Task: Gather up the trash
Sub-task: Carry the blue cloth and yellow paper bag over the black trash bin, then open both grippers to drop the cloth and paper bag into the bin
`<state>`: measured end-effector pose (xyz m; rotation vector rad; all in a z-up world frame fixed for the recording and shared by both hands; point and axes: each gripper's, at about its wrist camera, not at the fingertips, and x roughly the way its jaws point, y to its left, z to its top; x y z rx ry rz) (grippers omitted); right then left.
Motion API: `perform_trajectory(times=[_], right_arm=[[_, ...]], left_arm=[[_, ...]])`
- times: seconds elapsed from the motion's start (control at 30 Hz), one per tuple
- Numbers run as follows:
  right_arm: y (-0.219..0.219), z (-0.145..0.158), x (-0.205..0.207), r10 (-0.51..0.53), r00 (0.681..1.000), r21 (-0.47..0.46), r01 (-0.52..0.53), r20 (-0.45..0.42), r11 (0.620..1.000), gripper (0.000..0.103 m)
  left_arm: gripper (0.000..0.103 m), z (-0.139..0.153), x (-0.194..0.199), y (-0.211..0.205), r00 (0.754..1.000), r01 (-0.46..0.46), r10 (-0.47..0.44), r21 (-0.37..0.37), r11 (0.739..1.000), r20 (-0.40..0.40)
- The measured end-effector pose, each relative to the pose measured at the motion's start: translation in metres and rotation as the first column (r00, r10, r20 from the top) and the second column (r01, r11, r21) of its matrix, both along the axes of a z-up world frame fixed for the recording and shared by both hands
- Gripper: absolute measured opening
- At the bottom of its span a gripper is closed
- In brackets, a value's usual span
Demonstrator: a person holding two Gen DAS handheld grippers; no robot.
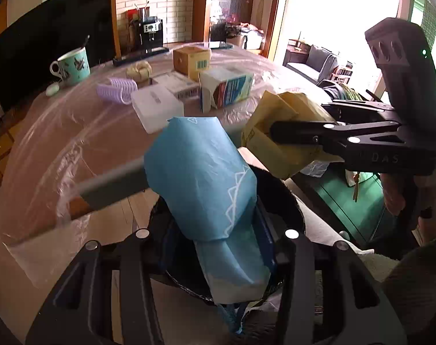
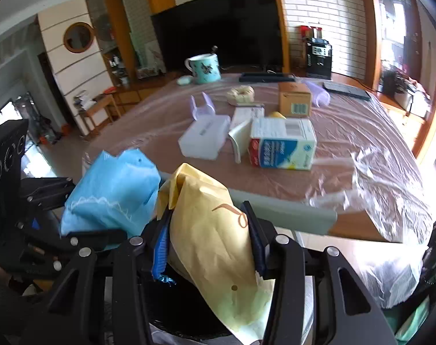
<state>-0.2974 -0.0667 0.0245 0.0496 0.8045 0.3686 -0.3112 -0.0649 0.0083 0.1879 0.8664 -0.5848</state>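
Blue wrapper [image 1: 200,178] in left tongs [image 1: 218,247], clamped

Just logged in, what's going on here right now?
A person is clearing trash with two hand-held grippers. The left gripper is shut on a blue wrapper, the right gripper on a yellow paper bag. Both are held over a black bin at the table edge, not yet dropped. A carton and boxes remain on the table.

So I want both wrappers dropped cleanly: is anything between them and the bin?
Nothing visible. The blue wrapper in the left gripper and the yellow wrapper in the right gripper hang directly over the black bin's open mouth.
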Motion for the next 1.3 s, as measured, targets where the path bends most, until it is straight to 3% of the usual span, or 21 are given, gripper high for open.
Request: perform_trajectory(times=[0.17,0.53,1.3], right_arm=[[0.006,-0.019,0.001,-0.023,0.999,-0.025,0.022,-0.034,0.999,0.045],[0.014,-0.052,0.007,-0.076,0.994,-0.069,0.071,-0.074,0.995,0.045],[0.01,-0.078,0.013,-0.113,0.986,-0.076,0.105,-0.123,0.992,0.045]], left_arm=[[0.048,-0.021,-0.001,-0.007,0.999,-0.005,0.006,0.034,0.999,-0.034],[0.048,-0.055,0.004,-0.013,0.998,-0.048,0.053,0.132,0.99,-0.029],[0.048,-0.07,0.017,-0.019,0.997,-0.055,0.063,0.185,0.981,-0.037]])
